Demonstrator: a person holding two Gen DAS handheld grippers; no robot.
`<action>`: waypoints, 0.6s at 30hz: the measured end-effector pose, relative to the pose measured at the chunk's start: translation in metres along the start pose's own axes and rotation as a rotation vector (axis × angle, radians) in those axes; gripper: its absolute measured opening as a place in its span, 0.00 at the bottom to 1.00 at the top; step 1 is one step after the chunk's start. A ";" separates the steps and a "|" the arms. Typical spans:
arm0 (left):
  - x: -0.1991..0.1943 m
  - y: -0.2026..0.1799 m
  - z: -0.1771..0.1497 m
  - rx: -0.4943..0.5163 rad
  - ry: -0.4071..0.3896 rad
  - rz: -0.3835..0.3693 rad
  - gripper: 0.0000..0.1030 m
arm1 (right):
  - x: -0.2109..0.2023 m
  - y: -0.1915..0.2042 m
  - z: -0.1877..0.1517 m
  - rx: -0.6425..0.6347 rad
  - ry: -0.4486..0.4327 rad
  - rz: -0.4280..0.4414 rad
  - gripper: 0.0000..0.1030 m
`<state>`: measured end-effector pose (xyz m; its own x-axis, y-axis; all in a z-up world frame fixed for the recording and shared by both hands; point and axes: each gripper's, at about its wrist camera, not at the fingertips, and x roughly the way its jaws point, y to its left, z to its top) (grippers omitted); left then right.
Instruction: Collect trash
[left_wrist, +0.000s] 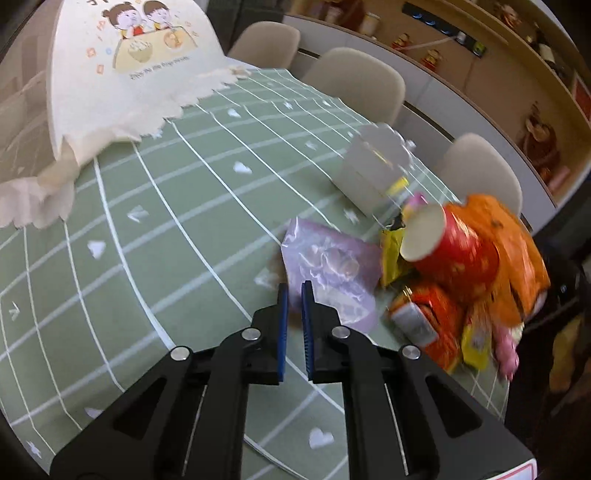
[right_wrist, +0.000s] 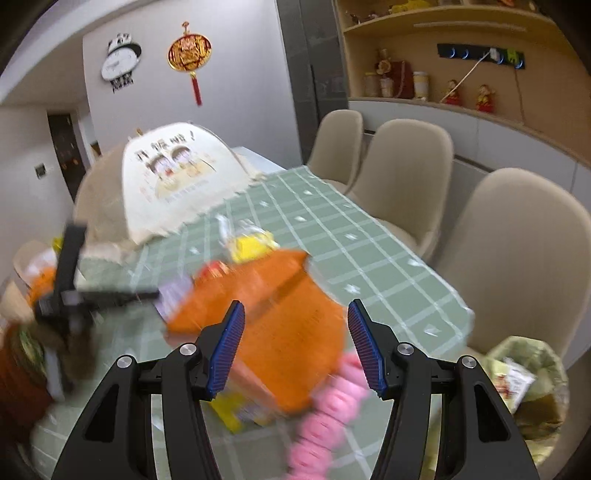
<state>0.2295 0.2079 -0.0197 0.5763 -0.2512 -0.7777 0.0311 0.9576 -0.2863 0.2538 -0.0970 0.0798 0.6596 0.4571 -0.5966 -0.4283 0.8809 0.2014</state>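
Left wrist view gives you the table (left_wrist: 155, 221) first, under a green cloth with a white grid and small white hearts. At its far end stands a domed cream food cover (left_wrist: 125, 74) printed with two cartoon children, its lace hem lying on the cloth. Beige chairs (left_wrist: 354, 81) line the far side of the table, with a shelved wall behind them.

The trash is heaped at the table's near right corner. Largest in it is an orange snack bag (left_wrist: 513, 251), blurred, with a red paper cup (left_wrist: 454, 251) lying on its side against it, mouth turned toward the middle of the table. A pale purple plastic bag (left_wrist: 332, 266) lies flat to the left of the cup, and a white scalloped paper box (left_wrist: 373, 166) stands farther back. A yellow wrapper (left_wrist: 391, 254) shows between the purple bag and the cup.

Your left gripper (left_wrist: 294, 291) points down at the near edge of the purple bag. Its blue pads sit close together with a thin gap, and nothing is pinched between them.

In the right wrist view your right gripper (right_wrist: 295, 317) has its fingers wide apart, framing the orange bag without pressing on it. A pink strip of packets (right_wrist: 328, 413) trails below. Off the table's right edge sits a lined bin (right_wrist: 532, 373) with wrappers inside.
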 end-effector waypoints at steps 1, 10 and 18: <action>0.000 -0.003 -0.001 0.011 0.004 -0.008 0.06 | 0.006 0.003 0.006 0.016 -0.009 0.010 0.53; -0.026 -0.012 0.000 0.037 -0.091 -0.002 0.32 | 0.067 0.000 -0.017 0.158 0.138 0.107 0.53; -0.026 -0.008 0.002 0.008 -0.120 0.026 0.38 | 0.074 0.018 -0.037 0.061 0.177 0.109 0.54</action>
<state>0.2157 0.2074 0.0036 0.6705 -0.2080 -0.7122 0.0209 0.9648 -0.2621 0.2721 -0.0517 0.0108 0.4905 0.5261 -0.6947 -0.4496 0.8357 0.3154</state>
